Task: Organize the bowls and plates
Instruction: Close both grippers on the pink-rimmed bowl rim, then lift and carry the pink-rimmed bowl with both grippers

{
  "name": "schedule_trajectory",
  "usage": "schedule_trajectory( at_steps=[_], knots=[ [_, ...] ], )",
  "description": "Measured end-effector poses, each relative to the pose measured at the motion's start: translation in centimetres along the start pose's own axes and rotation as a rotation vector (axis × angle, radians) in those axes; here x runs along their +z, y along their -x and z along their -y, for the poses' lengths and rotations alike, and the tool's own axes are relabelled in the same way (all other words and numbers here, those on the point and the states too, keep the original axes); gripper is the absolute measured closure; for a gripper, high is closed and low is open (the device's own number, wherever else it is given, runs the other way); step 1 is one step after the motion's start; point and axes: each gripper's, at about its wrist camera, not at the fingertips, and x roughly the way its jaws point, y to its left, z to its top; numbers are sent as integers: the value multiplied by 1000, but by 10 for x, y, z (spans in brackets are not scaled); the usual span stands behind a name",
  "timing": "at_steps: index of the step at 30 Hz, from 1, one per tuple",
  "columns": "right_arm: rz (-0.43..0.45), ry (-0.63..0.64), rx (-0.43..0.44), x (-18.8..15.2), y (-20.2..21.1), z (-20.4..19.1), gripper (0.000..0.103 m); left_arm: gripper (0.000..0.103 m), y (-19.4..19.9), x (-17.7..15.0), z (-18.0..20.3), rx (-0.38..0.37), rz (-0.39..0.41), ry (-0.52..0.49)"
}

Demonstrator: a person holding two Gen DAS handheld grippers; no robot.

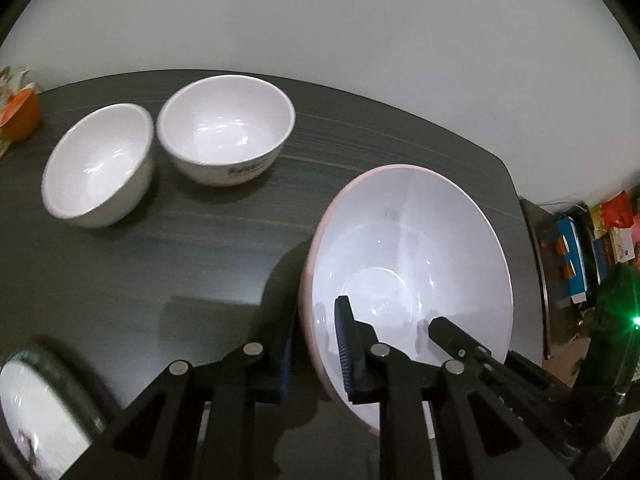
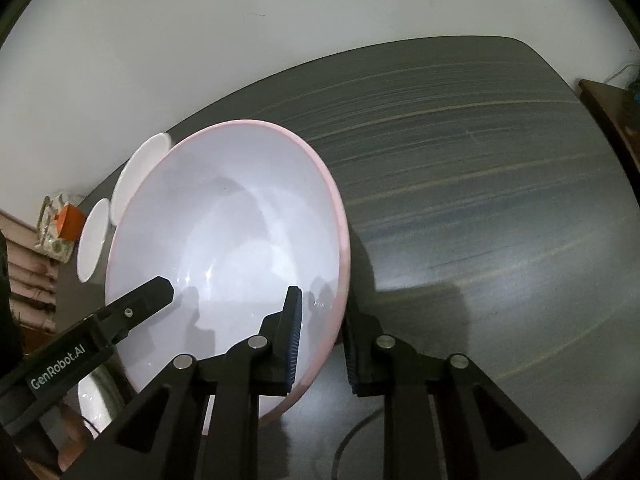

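Observation:
A large pink-rimmed bowl is held over the dark table, white inside. My left gripper is shut on its left rim, one finger inside and one outside. My right gripper is shut on its right rim the same way. The right gripper's finger also shows inside the bowl in the left wrist view, and the left gripper's finger shows in the right wrist view. Two smaller white bowls stand at the far left of the table.
A green-rimmed plate lies at the near left edge. An orange packet sits at the table's far left corner. A shelf with coloured boxes stands beyond the right edge. The dark table stretches to the right.

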Motion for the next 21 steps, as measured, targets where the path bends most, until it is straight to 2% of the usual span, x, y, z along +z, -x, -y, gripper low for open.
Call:
schedule_trajectory(
  at_steps=[11, 21],
  knots=[
    [-20, 26, 34, -59, 39, -38, 84, 84, 64, -63, -38, 13, 11, 40],
    [-39, 65, 55, -110, 52, -65, 84, 84, 76, -112, -53, 36, -4, 58]
  ],
)
